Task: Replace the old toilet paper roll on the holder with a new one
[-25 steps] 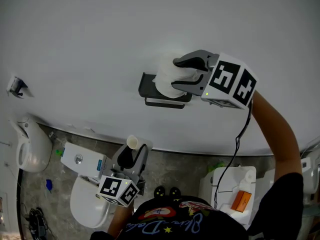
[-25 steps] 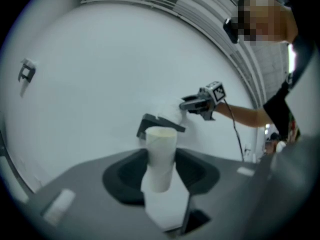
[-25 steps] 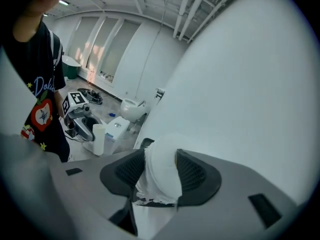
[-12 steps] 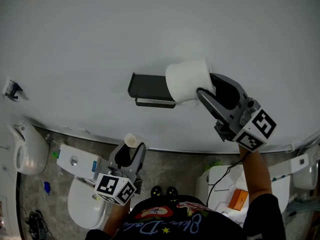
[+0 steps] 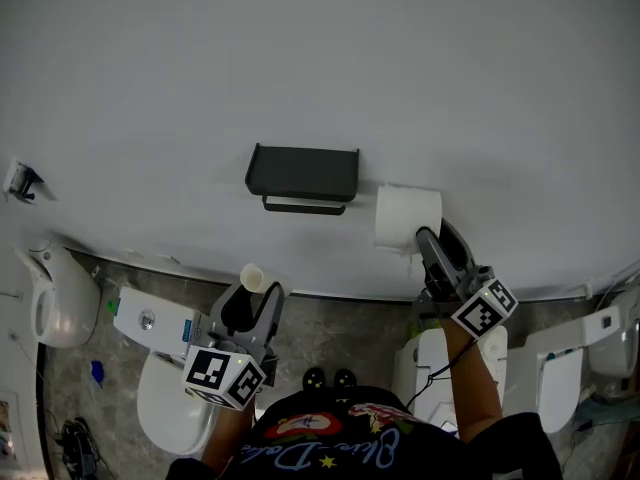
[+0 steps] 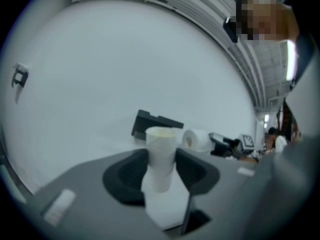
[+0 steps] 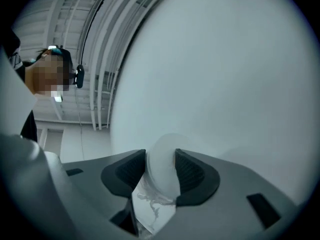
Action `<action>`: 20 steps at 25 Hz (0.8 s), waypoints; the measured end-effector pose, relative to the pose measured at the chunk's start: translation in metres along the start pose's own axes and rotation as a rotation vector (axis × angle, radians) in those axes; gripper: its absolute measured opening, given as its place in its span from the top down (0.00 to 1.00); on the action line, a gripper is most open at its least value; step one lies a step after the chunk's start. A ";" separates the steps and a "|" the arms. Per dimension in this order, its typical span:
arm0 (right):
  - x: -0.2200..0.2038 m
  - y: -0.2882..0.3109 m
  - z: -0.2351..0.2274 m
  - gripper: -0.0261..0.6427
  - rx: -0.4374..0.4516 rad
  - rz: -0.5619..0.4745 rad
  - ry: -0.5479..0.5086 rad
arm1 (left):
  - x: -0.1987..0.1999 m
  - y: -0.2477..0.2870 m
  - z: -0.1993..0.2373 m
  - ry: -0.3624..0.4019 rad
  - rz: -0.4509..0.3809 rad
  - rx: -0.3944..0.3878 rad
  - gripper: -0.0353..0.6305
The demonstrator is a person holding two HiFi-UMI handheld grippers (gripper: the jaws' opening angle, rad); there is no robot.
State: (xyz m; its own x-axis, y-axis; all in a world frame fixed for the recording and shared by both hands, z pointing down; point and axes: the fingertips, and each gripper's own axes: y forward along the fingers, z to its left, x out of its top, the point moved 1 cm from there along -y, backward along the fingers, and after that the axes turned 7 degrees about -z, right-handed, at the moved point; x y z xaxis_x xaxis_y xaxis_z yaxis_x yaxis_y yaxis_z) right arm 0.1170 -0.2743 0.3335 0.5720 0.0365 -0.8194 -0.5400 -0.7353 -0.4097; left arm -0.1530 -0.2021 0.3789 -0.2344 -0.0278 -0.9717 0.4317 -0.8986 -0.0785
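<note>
The black wall holder (image 5: 302, 172) hangs bare on the white wall. To its lower right, my right gripper (image 5: 428, 234) is shut on a full white toilet paper roll (image 5: 406, 216), held close to the wall. In the right gripper view the roll (image 7: 162, 168) fills the gap between the jaws, with a torn sheet hanging below. My left gripper (image 5: 254, 295) is lower, over the toilet, shut on a pale empty core tube (image 5: 251, 278). The left gripper view shows the tube (image 6: 161, 154) upright between the jaws, with the holder (image 6: 156, 124) and the roll (image 6: 196, 139) beyond.
A white toilet (image 5: 172, 400) with its cistern (image 5: 160, 320) stands below left. Another white fixture (image 5: 58, 300) sits at the far left, under a small wall hook (image 5: 24, 179). White bins (image 5: 452, 356) stand at the lower right on the grey stone floor.
My right gripper has carried the roll from the holder to the right and down, rolling its wrist. The holder now shows bare. The left gripper has stayed put with the tube.
</note>
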 end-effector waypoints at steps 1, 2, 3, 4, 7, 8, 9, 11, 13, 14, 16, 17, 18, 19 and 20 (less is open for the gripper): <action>-0.010 0.004 -0.003 0.67 -0.006 0.006 0.029 | 0.000 -0.001 0.001 0.000 0.003 0.005 0.68; -0.020 0.010 -0.005 0.67 -0.006 0.014 0.052 | -0.001 -0.002 0.001 0.000 0.005 0.010 0.68; -0.029 0.016 -0.005 0.67 -0.002 0.024 0.070 | 0.000 -0.003 0.002 -0.001 0.006 0.016 0.68; -0.037 0.023 -0.004 0.67 0.008 0.034 0.085 | 0.000 -0.005 0.003 -0.001 0.007 0.023 0.68; -0.053 0.044 0.009 0.67 0.056 0.052 0.121 | 0.001 -0.012 0.010 -0.001 0.002 0.052 0.68; -0.058 0.050 0.016 0.67 0.077 0.061 0.124 | 0.001 -0.015 0.014 -0.001 0.000 0.064 0.68; -0.064 0.057 0.023 0.67 0.097 0.073 0.123 | 0.003 -0.018 0.017 -0.002 -0.003 0.077 0.68; -0.077 0.069 0.037 0.67 0.128 0.101 0.124 | 0.004 -0.023 0.023 -0.006 -0.008 0.095 0.68; -0.089 0.080 0.047 0.67 0.144 0.117 0.137 | 0.004 -0.026 0.026 -0.008 -0.013 0.104 0.68; -0.094 0.084 0.051 0.67 0.148 0.124 0.139 | 0.004 -0.027 0.026 -0.010 -0.015 0.107 0.68; -0.102 0.092 0.058 0.67 0.153 0.137 0.134 | 0.004 -0.029 0.027 -0.014 -0.019 0.109 0.68; -0.106 0.095 0.060 0.67 0.153 0.142 0.132 | 0.004 -0.030 0.028 -0.016 -0.022 0.110 0.68; -0.109 0.096 0.061 0.67 0.152 0.145 0.135 | 0.005 -0.031 0.028 -0.019 -0.023 0.110 0.68; -0.112 0.097 0.062 0.67 0.151 0.149 0.140 | 0.005 -0.032 0.029 -0.021 -0.023 0.110 0.68; -0.115 0.096 0.062 0.67 0.150 0.156 0.144 | 0.004 -0.032 0.029 -0.022 -0.023 0.109 0.68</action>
State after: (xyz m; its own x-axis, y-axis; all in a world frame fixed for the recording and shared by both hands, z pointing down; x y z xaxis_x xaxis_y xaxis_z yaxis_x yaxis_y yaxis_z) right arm -0.0392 -0.3072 0.3637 0.5504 -0.1740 -0.8165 -0.7081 -0.6155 -0.3461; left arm -0.1934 -0.1859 0.3837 -0.2627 -0.0149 -0.9648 0.3291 -0.9413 -0.0751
